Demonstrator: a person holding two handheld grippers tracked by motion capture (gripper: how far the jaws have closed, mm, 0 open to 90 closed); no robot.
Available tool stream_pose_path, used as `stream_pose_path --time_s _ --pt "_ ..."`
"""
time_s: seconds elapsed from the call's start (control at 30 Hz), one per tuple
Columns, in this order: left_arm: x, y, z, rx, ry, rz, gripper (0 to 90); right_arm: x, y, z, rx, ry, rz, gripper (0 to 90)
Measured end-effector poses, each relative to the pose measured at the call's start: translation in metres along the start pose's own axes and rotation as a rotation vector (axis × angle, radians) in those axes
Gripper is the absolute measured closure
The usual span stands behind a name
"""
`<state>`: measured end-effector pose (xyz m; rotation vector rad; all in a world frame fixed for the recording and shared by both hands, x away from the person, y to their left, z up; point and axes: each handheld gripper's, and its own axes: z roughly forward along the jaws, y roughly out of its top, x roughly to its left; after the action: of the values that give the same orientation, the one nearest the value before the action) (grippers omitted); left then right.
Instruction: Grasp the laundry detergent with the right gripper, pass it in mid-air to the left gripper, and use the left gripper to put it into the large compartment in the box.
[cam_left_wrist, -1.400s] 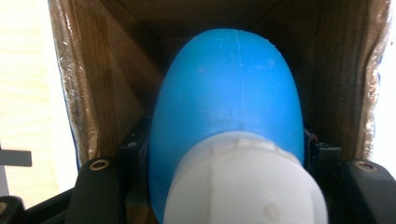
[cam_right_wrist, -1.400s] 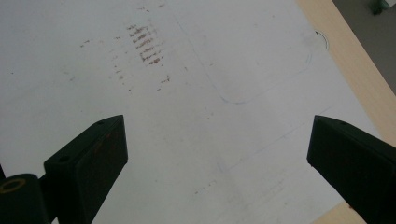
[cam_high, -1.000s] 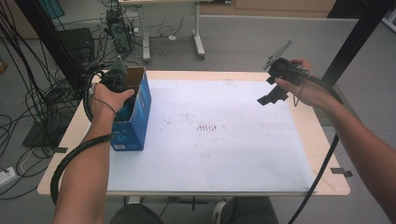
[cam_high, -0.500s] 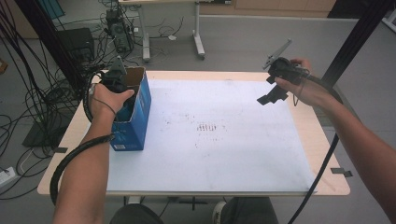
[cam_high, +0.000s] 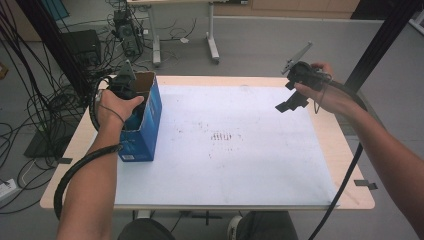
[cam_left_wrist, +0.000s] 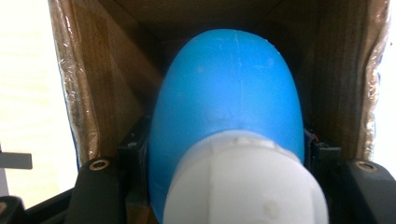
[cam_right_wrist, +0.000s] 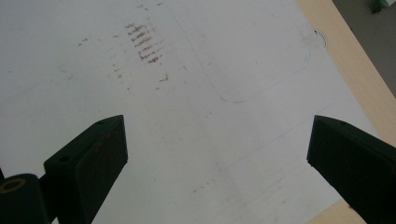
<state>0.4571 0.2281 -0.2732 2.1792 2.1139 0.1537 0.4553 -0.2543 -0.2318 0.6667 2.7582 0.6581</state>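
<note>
Nothing has moved since earlier frame: both hands hold place. Left gripper (cam_high: 131, 92) sits inside open blue carton (cam_high: 145, 135) at table's (cam_high: 350, 150) left edge, jaws clamped on blue bottle (cam_left_wrist: 229, 102) with white cap (cam_left_wrist: 243, 182). Right gripper (cam_right_wrist: 217, 154) hangs wide open, empty, above white sheet (cam_high: 240, 150). Bottle looks like smooth light plastic, likely slippery; grip on body just behind cap seems safest. Carton walls hide bottle's far end; contents unclear.
</note>
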Motion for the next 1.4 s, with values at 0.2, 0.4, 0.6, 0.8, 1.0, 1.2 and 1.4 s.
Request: stream_pose_path --time_s 0.2,0.4,0.6,0.8,1.0,1.2,1.4 --pt "-0.0001 0.0001 0.0 0.001 0.001 0.001 36.6 -0.0003 0.0013 -0.0007 0.0 -0.002 -0.004 5.1" --pt "0.0001 0.0001 -0.0001 0.001 0.001 0.002 36.6 -0.0001 0.0014 -0.0005 0.002 -0.001 -0.005 5.1" --pt "-0.0005 -0.0006 -0.0001 -0.002 0.003 0.004 36.6 0.0002 0.001 -0.0009 0.002 -0.001 -0.004 5.0" --pt "-0.0013 -0.001 -0.0003 -0.002 0.005 0.006 36.6 0.0009 0.0002 -0.0015 0.001 0.001 -0.003 5.1" --pt "-0.0026 -0.0012 -0.0004 -0.002 0.008 0.01 36.6 0.0012 -0.0009 -0.0022 -0.004 0.001 0.002 5.1" --pt "-0.0029 -0.0012 -0.0004 -0.003 0.009 0.011 36.6 0.0014 -0.0011 -0.003 -0.003 0.0 0.004 5.1" --pt "-0.003 -0.0013 -0.0005 -0.006 0.008 0.01 36.5 0.0018 -0.0007 -0.0037 -0.006 -0.001 0.002 5.1"
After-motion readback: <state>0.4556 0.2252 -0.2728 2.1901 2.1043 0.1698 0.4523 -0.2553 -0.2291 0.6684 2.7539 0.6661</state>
